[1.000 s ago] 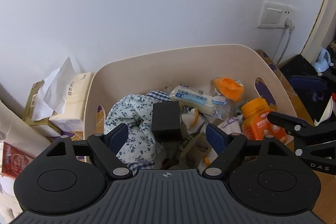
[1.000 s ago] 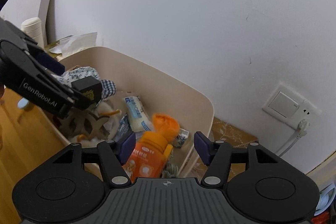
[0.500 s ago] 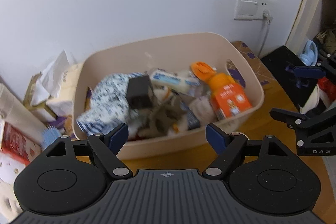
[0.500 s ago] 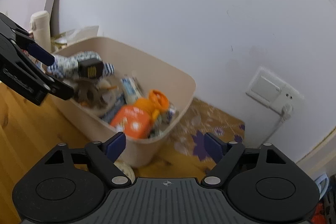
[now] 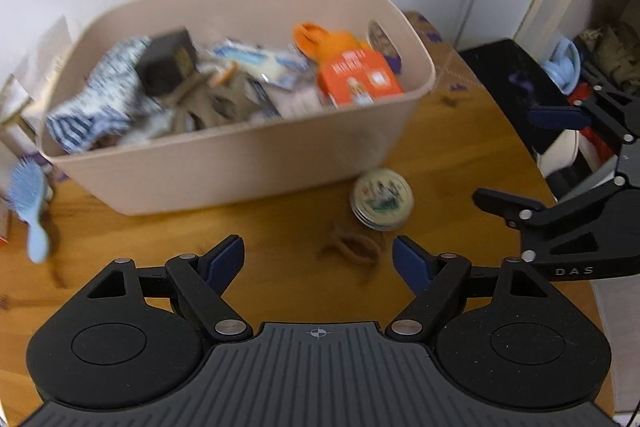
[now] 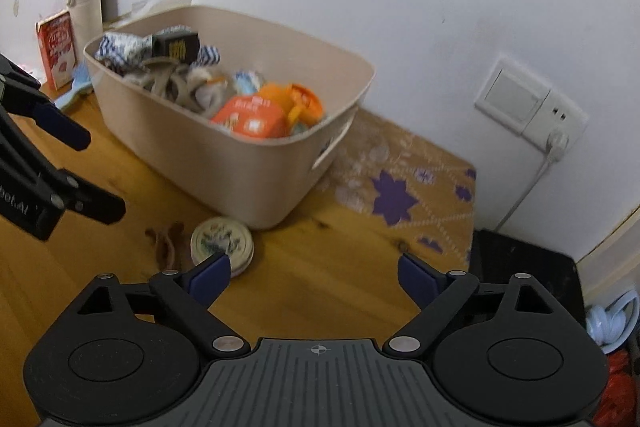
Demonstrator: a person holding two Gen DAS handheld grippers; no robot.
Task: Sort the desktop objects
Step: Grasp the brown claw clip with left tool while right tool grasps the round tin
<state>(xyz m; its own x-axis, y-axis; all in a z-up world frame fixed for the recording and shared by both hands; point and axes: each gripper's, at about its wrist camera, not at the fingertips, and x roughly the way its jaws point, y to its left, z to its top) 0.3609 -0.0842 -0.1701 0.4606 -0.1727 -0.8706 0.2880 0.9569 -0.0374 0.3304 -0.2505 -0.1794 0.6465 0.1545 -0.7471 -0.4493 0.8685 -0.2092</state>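
Both grippers backed off bin [image 5: 248,155]; round tin [image 5: 382,199] on desk.

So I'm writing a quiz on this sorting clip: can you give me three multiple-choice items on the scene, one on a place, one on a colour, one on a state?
1. Where is the round tin?
A. inside the beige bin
B. on the wooden desk in front of the bin
C. on the black box at the right

2. What colour is the hairbrush left of the bin?
A. light blue
B. red
C. black

3. What is between the left gripper fingers?
A. the orange bottle
B. the tin
C. nothing

Key: 1 B, the tin lies on bare wood just outside the bin wall. 2 A, its head and handle are pale blue. 3 C, the blue pads stand wide apart with only desk seen between them.
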